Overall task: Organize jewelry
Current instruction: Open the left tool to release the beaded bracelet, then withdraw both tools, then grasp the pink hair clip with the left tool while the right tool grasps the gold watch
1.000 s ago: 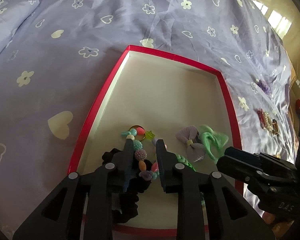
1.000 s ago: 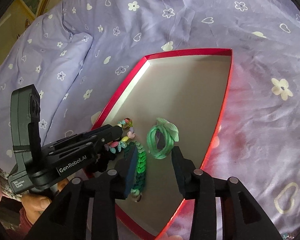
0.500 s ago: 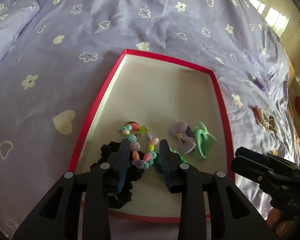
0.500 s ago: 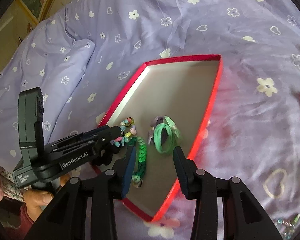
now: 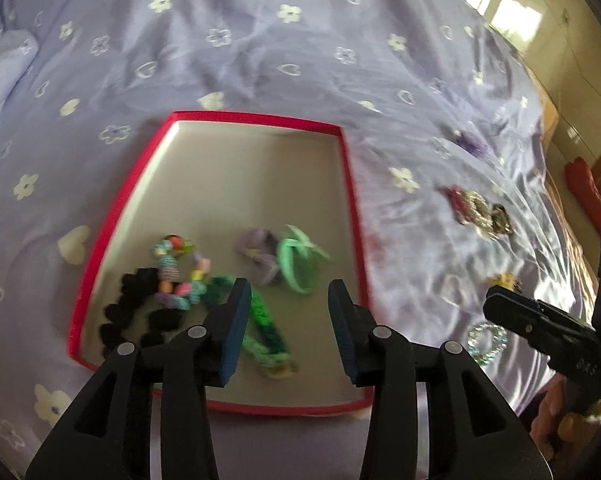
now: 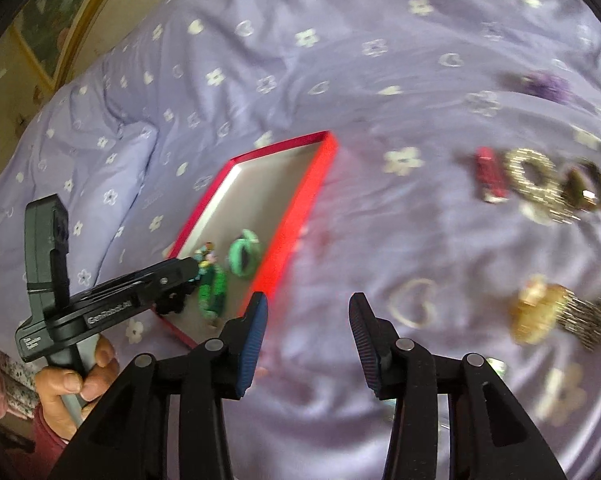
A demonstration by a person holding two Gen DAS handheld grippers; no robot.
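A red-rimmed box [image 5: 350, 200] [image 6: 296, 212] lies on a lilac bedspread. Inside it are a beaded bracelet [image 5: 176, 272], a black scrunchie [image 5: 136, 312], a green braided band [image 5: 266, 328], a purple bow [image 5: 260, 256] and a mint hair tie [image 5: 296, 264] [image 6: 242, 258]. My left gripper [image 5: 288, 292] hangs above the box's near end, its jaws opening with nothing between them. My right gripper [image 6: 306, 304] is over bare bedspread right of the box, jaws opening and empty. Loose on the bed lie a red clip [image 6: 490, 174], a pearl ring piece [image 6: 536, 178], a gold clip [image 6: 540, 312] and a purple piece [image 6: 548, 86].
A clear beaded bracelet [image 5: 486, 340] lies near the bed's right side. A hand [image 6: 74, 376] holds the left gripper's handle. A pillow [image 5: 4, 64] sits at the far left. A wall and a red object [image 5: 588, 192] stand beyond the bed's right edge.
The left jaws let go of the beaded bracelet, widened and drew back from the box. The right gripper swung right, off the box and over the bedspread, bringing the loose pieces into view.
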